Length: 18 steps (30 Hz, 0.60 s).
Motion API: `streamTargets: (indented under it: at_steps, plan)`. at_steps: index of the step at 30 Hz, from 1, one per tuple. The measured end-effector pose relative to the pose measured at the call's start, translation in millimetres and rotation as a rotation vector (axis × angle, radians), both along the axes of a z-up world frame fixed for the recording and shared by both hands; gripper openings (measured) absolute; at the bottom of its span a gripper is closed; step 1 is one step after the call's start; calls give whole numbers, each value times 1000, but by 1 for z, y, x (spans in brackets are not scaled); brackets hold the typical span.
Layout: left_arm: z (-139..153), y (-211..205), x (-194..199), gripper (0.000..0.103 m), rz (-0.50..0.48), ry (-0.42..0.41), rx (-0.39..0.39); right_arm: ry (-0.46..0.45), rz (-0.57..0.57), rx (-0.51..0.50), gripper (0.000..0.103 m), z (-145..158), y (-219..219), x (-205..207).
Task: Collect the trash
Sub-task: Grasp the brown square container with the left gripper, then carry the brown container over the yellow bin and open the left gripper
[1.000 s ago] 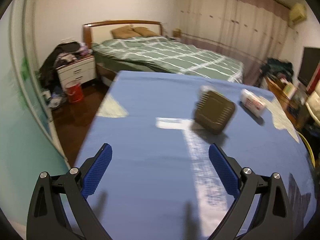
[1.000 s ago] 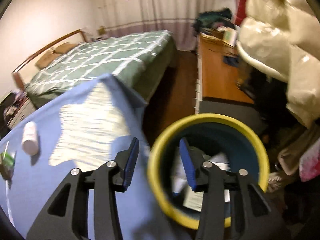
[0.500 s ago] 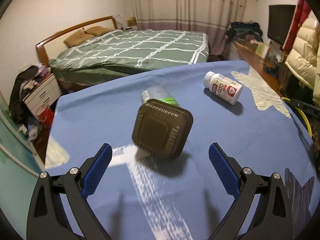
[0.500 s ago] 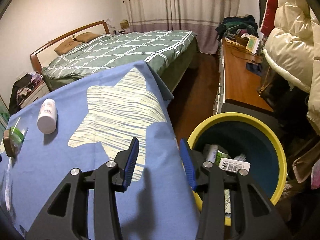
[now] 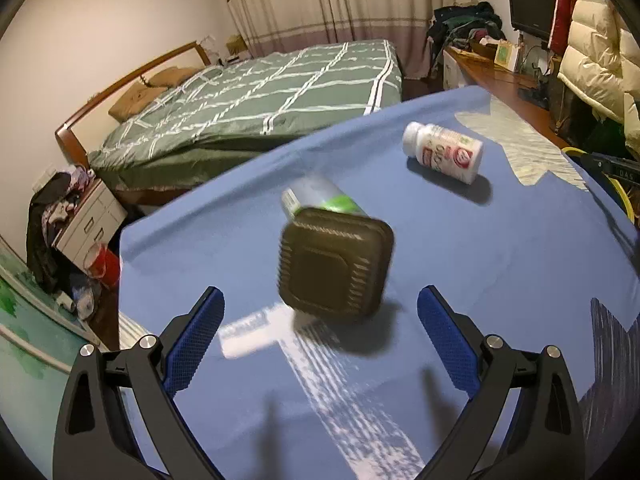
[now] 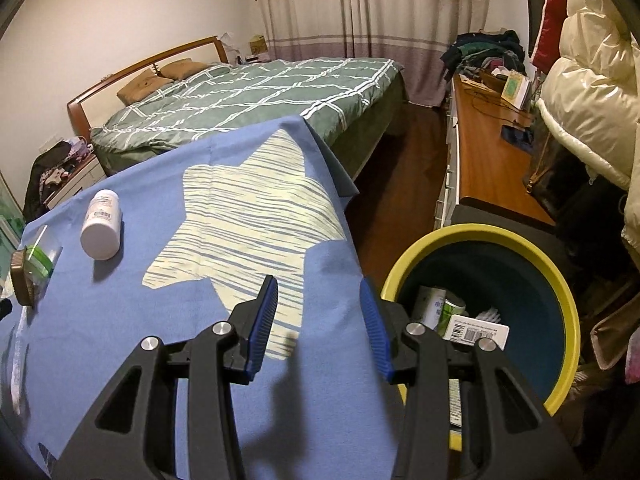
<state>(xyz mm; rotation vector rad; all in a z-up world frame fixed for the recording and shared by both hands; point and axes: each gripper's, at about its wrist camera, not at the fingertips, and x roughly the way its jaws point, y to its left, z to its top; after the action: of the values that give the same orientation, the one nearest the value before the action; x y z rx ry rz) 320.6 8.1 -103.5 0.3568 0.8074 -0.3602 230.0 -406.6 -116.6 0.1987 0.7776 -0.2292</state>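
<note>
Fingers [image 5: 200,328] of our left gripper [image 5: 320,320] are standing wide apart in the lower part of the left wrist view, released and gripping nothing. We are aiming them at the dark ribbed container [image 5: 334,262] sitting at the centre of the frame on the blue tablecloth [image 5: 520,272]; it lies just beyond the tips, lined up with the gap, so we judge the wide spread is meant to straddle its broad body. A clear green-labelled bottle [image 5: 316,196] is lying just behind it, apparently touching, and a white pill bottle [image 5: 442,152] is resting on its side toward the upper right, well apart.

Turning to the right wrist view, our right gripper [image 6: 318,320] is hovering at lower centre over the cloth's edge, its fingers [image 6: 264,320] partly spread and empty, nothing between the pads. At the right of the frame the yellow-rimmed bin [image 6: 560,292] is standing on the floor just beside the table, already holding cartons and wrappers, placed there, we think, so each piece can be dropped straight off the edge. The white pill bottle is lying at the upper left, the dark container at the far left edge.
</note>
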Motion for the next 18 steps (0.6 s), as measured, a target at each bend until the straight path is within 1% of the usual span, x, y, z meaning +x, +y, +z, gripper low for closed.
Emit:
streamTargets:
  at_steps: [2,4,8,11,13,14,15,16,17,18]
  plan:
    - [-1,6,8,96,-12,11,-26,2,-2,1,41,-1,-1,0]
    - [-3,8,15,96,-26,10,-30,7,-3,5,41,-1,-1,1]
    - [-4,7,22,96,-85,15,-57,15,-1,5,41,-1,0,2]
    - [-5,4,26,96,-123,36,-82,25,3,9,41,-2,2,4]
    - [-8,2,29,91,-140,52,-80,25,2,12,41,-3,-1,3]
    - [-10,-1,30,83,-144,59,-78,28,0,15,41,-3,-1,3]
    - [-12,-2,32,78,-150,70,-78,29,1,16,41,-4,-2,4]
    - [-14,-3,33,75,-155,79,-79,29,1,16,41,-4,-2,5]
    - [-16,-4,34,69,-159,88,-79,30,3,16,41,-4,-2,5]
    - [-17,-5,34,68,-161,91,-79,30,6,17,41,-4,-1,5]
